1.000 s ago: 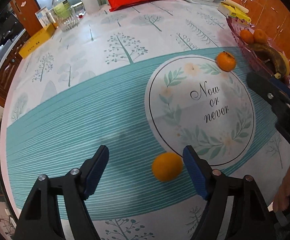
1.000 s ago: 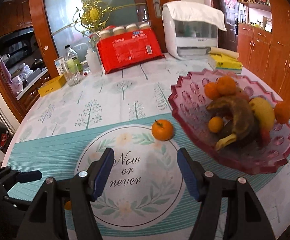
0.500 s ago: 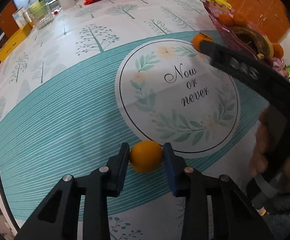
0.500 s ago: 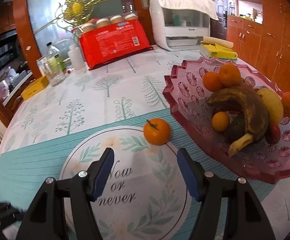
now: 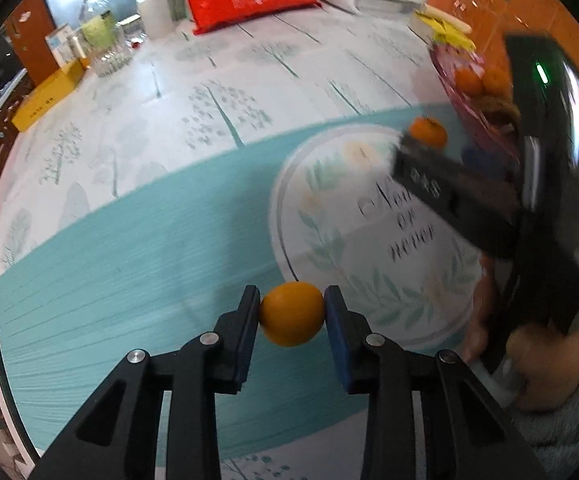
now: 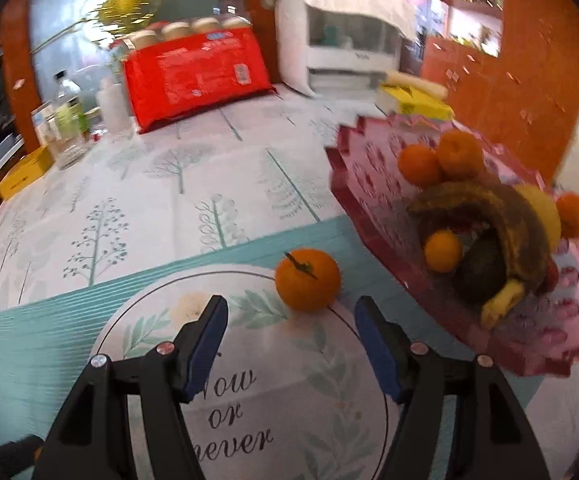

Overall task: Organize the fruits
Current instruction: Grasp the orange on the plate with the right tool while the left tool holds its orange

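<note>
My left gripper (image 5: 292,314) is shut on a small smooth orange (image 5: 292,320), its blue pads pressing both sides just above the teal band of the tablecloth. A stemmed tangerine (image 6: 308,280) lies on the cloth beside the pink fruit plate (image 6: 353,184). My right gripper (image 6: 291,334) hovers just short of that tangerine, jaws opening, nothing between them. In the left wrist view the tangerine (image 5: 429,132) shows beyond the right gripper's black body (image 5: 489,200). The plate holds several oranges and a browned banana (image 6: 501,216).
At the table's far side stand a red package (image 6: 197,76), a white appliance (image 6: 349,52), bottles and a glass (image 6: 67,132) and a yellow box (image 6: 21,174). A yellow-wrapped bundle (image 6: 413,100) lies behind the plate. A person's hand (image 5: 537,364) grips the right tool.
The left gripper's jaws have shut on the small orange and raised it slightly. The right gripper has moved forward and down toward the stemmed tangerine, which now sits just past its fingertips.
</note>
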Motion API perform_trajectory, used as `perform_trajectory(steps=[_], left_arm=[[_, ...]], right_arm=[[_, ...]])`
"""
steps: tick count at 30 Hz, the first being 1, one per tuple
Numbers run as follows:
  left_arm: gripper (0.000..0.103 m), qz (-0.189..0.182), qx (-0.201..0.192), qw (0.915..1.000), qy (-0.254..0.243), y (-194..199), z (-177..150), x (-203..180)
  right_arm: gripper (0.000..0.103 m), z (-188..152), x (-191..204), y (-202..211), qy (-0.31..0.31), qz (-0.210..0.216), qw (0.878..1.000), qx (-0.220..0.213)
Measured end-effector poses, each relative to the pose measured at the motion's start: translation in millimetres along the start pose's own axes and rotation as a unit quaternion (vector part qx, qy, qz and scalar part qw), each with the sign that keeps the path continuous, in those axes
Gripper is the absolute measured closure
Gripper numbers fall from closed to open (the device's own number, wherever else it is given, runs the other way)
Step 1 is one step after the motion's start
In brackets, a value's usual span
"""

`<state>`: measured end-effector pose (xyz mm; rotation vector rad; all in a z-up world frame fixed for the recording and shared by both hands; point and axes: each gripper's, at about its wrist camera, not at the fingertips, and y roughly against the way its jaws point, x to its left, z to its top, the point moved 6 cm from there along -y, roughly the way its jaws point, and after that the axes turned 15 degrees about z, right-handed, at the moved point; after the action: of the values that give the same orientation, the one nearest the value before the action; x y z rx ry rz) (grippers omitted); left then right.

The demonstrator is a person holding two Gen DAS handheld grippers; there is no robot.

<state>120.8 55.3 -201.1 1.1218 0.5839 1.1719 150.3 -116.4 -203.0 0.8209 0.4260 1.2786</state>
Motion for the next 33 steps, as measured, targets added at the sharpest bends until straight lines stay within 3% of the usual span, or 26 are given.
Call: perform_trajectory(steps=[7,14,17,18,22,33], left_arm=[[0.072,0.008,-0.019,0.9989,0.042,0.8,32.8,23.8],[0.071,0.004,-0.023,0.9987,0.046,-0.1,43.2,28.3],[0.072,0.004,-0.026,0.9984,0.050,0.4,46.7,31.8],[0.072,0.005,-0.027,0.9982,0.054,-0.4,48.8,34.4],[0.072,0.014,-0.029,0.9968,0.073,-5.3,56.6,44.6],[0.072,0.038,-0.037,0.9936,0.100,-2.9,71.5,59.8]], right_arm=[[0.036,5.3,-5.0,-4.6,-0.045,-0.042,0.998,-0.014],[0.036,6.8,-10.2,-23.0,-0.084,-0.081,0.993,-0.003],[0.039,6.5,-15.1,-33.8,-0.104,-0.089,0.990,0.015],[0.047,8.0,-15.7,-33.0,-0.107,-0.092,0.990,0.009],[0.062,9.7,-15.2,-33.5,-0.109,-0.093,0.990,0.006],[0.064,2.1,-7.6,-12.6,-0.089,-0.046,0.995,0.009]])
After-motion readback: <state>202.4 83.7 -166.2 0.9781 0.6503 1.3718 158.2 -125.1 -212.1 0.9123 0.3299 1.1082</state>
